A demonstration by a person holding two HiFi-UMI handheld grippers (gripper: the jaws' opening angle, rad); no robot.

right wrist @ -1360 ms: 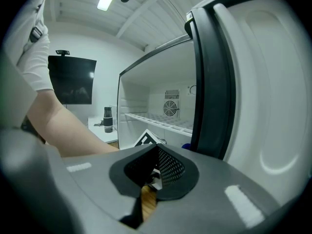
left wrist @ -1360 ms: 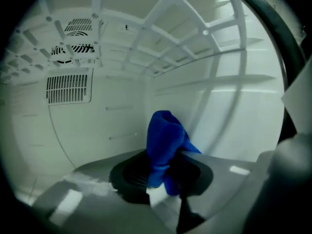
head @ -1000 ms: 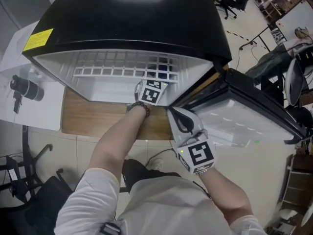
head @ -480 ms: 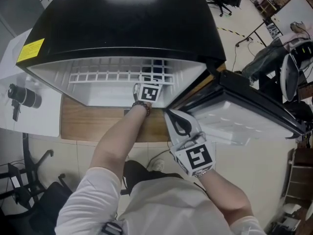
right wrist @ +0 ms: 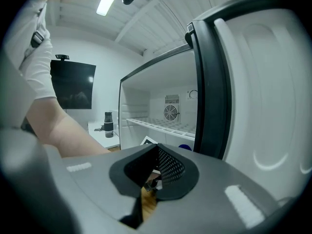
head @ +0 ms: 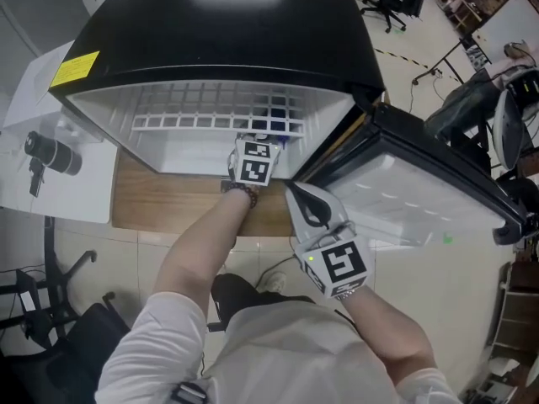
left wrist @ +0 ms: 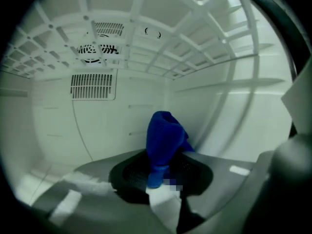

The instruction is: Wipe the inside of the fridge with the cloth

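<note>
Head view, left to right: one black cylindrical object (head: 50, 151) lies on the side table, well apart from the work. Next comes one fridge (head: 227, 23), with one wire shelf (head: 219, 108) showing inside and its one door (head: 421, 192) swung open to the right.

Two grippers counted. Left gripper (left wrist: 158, 172) reaches into the compartment under the shelf, with its jaws narrowed onto the one blue cloth (left wrist: 163, 135). The cloth stands up bunched from the pads, near the back right corner. We cannot tell whether it touches a wall.

Right gripper (right wrist: 155, 167) hangs outside, just beside the door's edge. Its jaws are closed together with nothing between them.

Progress, our judgement: the door is open and the cloth is gripped and inside, so wiping is in hand. No streak or damp patch shows on the white lining, so we cannot tell which surfaces are done. We would count the floor, the side walls, the back wall and the shelf as all still to cover.
</note>
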